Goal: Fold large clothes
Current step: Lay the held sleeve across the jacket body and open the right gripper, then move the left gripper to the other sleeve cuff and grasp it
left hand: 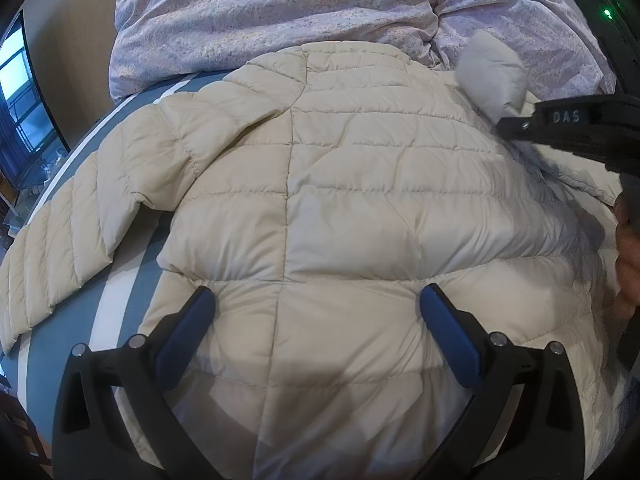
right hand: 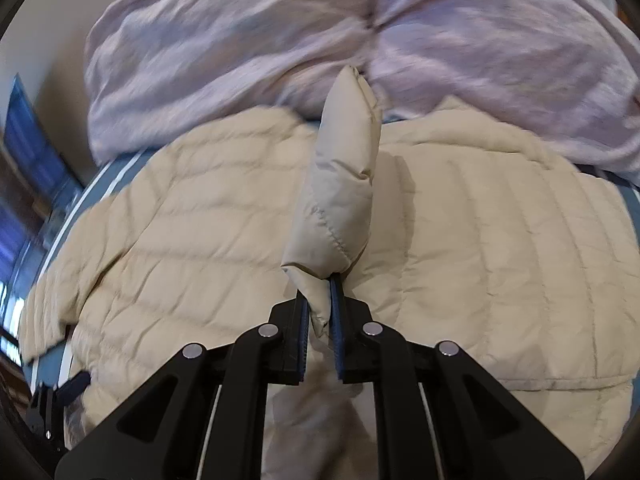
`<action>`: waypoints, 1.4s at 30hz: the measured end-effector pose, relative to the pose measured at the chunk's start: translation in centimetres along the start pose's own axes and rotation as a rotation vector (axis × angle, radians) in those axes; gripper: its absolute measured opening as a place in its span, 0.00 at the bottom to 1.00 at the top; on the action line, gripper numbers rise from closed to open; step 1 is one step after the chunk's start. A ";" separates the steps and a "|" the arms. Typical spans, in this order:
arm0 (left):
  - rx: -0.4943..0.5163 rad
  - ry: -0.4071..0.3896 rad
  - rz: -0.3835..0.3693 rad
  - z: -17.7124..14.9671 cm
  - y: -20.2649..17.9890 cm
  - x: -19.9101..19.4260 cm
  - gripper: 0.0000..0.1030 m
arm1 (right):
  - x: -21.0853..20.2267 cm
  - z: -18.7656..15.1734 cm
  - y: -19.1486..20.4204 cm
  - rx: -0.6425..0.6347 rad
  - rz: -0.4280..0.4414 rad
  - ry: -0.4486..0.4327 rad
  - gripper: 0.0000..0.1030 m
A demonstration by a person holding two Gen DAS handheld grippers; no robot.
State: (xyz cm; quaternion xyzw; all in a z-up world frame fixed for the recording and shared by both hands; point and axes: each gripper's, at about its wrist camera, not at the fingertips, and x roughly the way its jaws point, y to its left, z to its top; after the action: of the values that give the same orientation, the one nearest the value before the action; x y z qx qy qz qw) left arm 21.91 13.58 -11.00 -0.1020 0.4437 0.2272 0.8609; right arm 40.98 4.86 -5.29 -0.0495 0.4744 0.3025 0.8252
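In the left wrist view, our left gripper (left hand: 316, 304) fills the bottom of the frame, its two blue-padded fingers (left hand: 188, 326) spread wide apart with the tips resting on the cream quilted puffer jacket (left hand: 340, 184), holding nothing between them. The jacket lies spread across the centre of the frame. One sleeve (left hand: 60, 256) stretches out towards the lower left. Beneath the jacket, at the left, shows a blue bedsheet with white stripes (left hand: 120, 300).

At the right edge of this view, our right gripper (left hand: 508, 122) reaches in from the side, black and slightly blurred, pinching a puffy piece of the jacket that sticks up above it. A hand (left hand: 628, 248) shows at the far right edge.

In the right wrist view, our right gripper (right hand: 320, 312) rises from the bottom centre. Its jaws stand almost together, closed on a padded fold of the jacket (right hand: 340, 200) that stands upright between them towards the upper middle of the frame. The rest of the jacket (right hand: 500, 248) spreads flat behind it, from left to right.

Farther back, across the top of both views, lies a rumpled pale lilac duvet (left hand: 260, 12), touching the jacket's far edge. At the far left edge of the left wrist view is a dark window (left hand: 24, 92).
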 end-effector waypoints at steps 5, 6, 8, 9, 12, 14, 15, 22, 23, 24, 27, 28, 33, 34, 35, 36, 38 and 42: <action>-0.001 0.000 -0.001 0.0 0.0 0.0 0.98 | -2.4 0.0 0.6 -0.031 0.091 -0.034 0.65; -0.001 0.000 -0.002 0.0 0.0 0.0 0.98 | -3.4 0.1 0.3 -0.034 0.085 -0.070 0.65; 0.000 0.001 -0.002 0.0 -0.1 0.1 0.98 | -5.2 0.5 -1.0 -0.007 0.030 -0.160 0.65; -0.001 0.001 -0.002 0.0 -0.2 0.1 0.98 | -5.4 0.6 -1.7 0.012 -0.004 -0.171 0.65; -0.001 0.001 -0.002 0.0 -0.1 0.0 0.98 | -3.9 0.9 -4.9 0.104 -0.157 -0.136 0.65; -0.001 0.001 -0.002 0.0 -0.1 0.0 0.98 | -2.0 0.4 -6.7 0.155 -0.205 -0.083 0.65; -0.001 0.001 -0.002 0.0 -0.1 0.0 0.98 | -1.4 0.2 -7.2 0.168 -0.215 -0.061 0.66; 0.000 0.001 0.000 0.0 0.0 0.0 0.98 | 1.4 -1.1 -5.8 0.097 -0.318 -0.036 0.86; -0.001 0.001 -0.001 0.0 -0.1 0.0 0.98 | 1.5 -1.0 -5.5 0.084 -0.337 -0.036 0.87; -0.004 0.000 -0.005 0.0 0.0 0.0 0.98 | 1.6 -1.0 -5.6 0.087 -0.345 -0.032 0.89; -0.014 -0.006 -0.023 0.0 0.2 -0.2 0.98 | 1.9 -1.3 -6.0 0.114 -0.324 -0.023 0.93; -0.014 -0.006 -0.030 0.0 0.3 -0.4 0.98 | 1.9 -1.3 -6.2 0.118 -0.320 -0.021 0.94; -0.019 -0.005 -0.046 -0.1 1.9 -1.9 0.98 | 2.3 -1.4 -6.3 0.124 -0.309 -0.012 0.96; -0.024 -0.010 -0.038 -0.2 2.5 -2.3 0.98 | 2.4 -1.5 -6.2 0.124 -0.307 -0.011 0.96; -0.029 -0.018 -0.022 -0.3 3.2 -2.8 0.98 | 2.4 -1.5 -6.2 0.124 -0.307 -0.011 0.96; -0.034 -0.028 -0.006 -0.4 3.8 -3.3 0.98 | 2.5 -1.5 -6.2 0.123 -0.313 -0.012 0.96; -0.052 -0.053 0.028 -0.5 5.8 -4.5 0.98 | 2.4 -1.5 -6.2 0.122 -0.315 -0.012 0.96; -0.134 -0.066 0.065 -1.1 10.6 -6.3 0.98 | 2.4 -1.4 -6.3 0.121 -0.314 -0.012 0.96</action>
State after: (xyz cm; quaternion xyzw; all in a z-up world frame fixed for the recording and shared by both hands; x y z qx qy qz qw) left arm 12.79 20.55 -6.27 -0.1373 0.4021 0.2874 0.8584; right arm 44.22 0.35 -9.34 -0.0712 0.4732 0.1411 0.8666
